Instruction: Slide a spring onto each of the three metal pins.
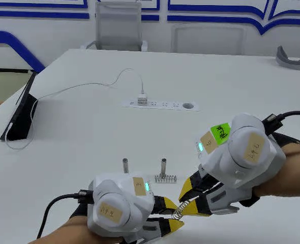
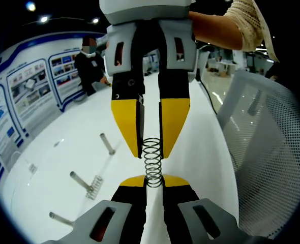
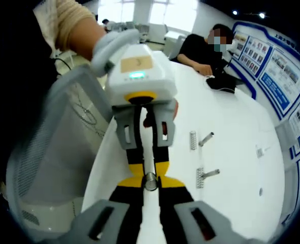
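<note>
Our left gripper (image 2: 152, 179) and right gripper (image 3: 150, 179) both tight on one spring (image 2: 151, 157) over white table (image 1: 89, 127), blue-striped wall (image 1: 38, 18) at twelve o'clock.

My white table (image 1: 89, 127), holding: two upright metal pins (image 1: 125, 165), a spring (image 1: 166, 178) lying flat by the right one; power strip (image 1: 162, 105) with white cable (image 1: 89, 86); dark tablet (image 1: 20, 114) propped at left.

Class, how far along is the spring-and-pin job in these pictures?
Done: nothing; the pins in view stand bare. In hand: one held spring, pinched between left gripper and right gripper. Left: all three pins; a loose spring lies on the table.
</note>
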